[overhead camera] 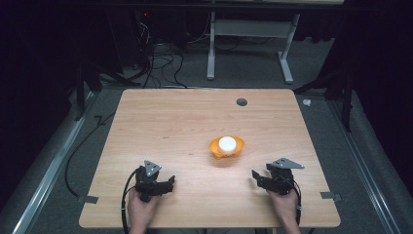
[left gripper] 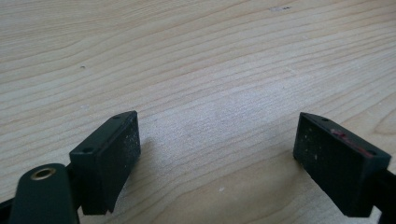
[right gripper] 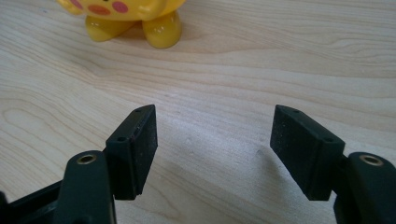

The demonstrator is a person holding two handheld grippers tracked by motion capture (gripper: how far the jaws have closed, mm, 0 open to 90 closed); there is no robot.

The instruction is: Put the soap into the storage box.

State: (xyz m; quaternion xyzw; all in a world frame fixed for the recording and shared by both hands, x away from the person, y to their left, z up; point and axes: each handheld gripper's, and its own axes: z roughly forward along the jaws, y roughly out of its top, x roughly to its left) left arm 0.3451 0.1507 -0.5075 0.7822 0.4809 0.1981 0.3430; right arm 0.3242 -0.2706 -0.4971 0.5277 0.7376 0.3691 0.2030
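Our right hand-held gripper (overhead camera: 255, 174) rests low on the counter (overhead camera: 160, 122) near its front edge, jaws spread wide with nothing between them; in the right gripper view only bare wood lies between the pads. Our left hand-held gripper (overhead camera: 170, 181) sits likewise near the front edge on the other side, jaws also spread and empty, bare grain ahead of it in the left gripper view. Both point inward, well apart from each other. The toy (overhead camera: 227, 146), a yellow-orange figure with a white round top, stands near the middle of the counter, ahead and to the left of the right hand-held gripper; in the right gripper view we see its feet and red cheek spots (right gripper: 135, 16) at the upper edge, apart from the jaws. We judge the work not yet begun: nothing is grasped, the toy untouched; reach, grip and whatever follows are all left. A grey round grommet (overhead camera: 241, 102) sits toward the far edge. Nothing stands between either hand-held gripper and the toy. Cables (overhead camera: 160, 63) and a table frame (overhead camera: 248, 44) lie on the floor beyond.
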